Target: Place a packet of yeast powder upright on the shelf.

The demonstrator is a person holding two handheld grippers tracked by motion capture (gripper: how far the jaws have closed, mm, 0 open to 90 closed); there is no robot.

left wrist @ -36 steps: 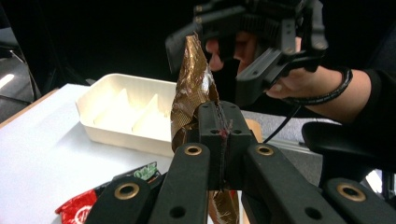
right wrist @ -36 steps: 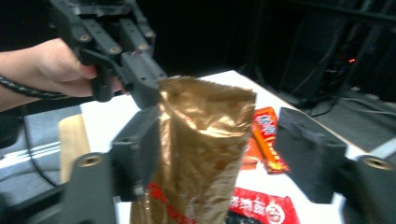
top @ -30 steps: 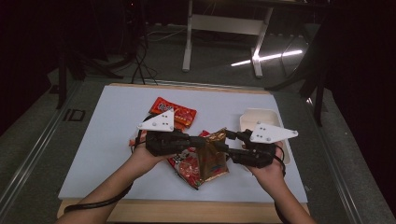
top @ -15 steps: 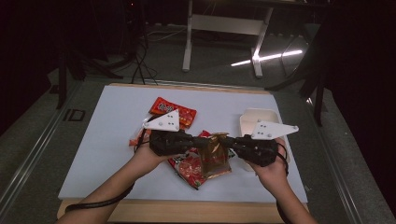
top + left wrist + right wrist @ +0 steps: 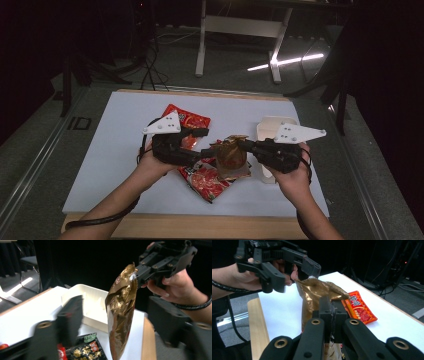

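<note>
Since the previous frame the gold packet (image 5: pixel 231 156) has come up off the table (image 5: pixel 125 125) and now hangs between the two tongs at frame centre; both hands sit slightly farther apart. Right tongs (image 5: pixel 329 315) are clenched on the packet's top edge. Left tongs (image 5: pixel 112 322) stand released, jaws wide, with the packet hanging between them and no contact visible. In the high view the packet is above a red packet (image 5: pixel 207 181) lying on the table. Second red packet (image 5: pixel 187 120) lies upper left of centre. White tray (image 5: pixel 270 130) sits right of centre, beneath the right hand (image 5: pixel 295 177).
</note>
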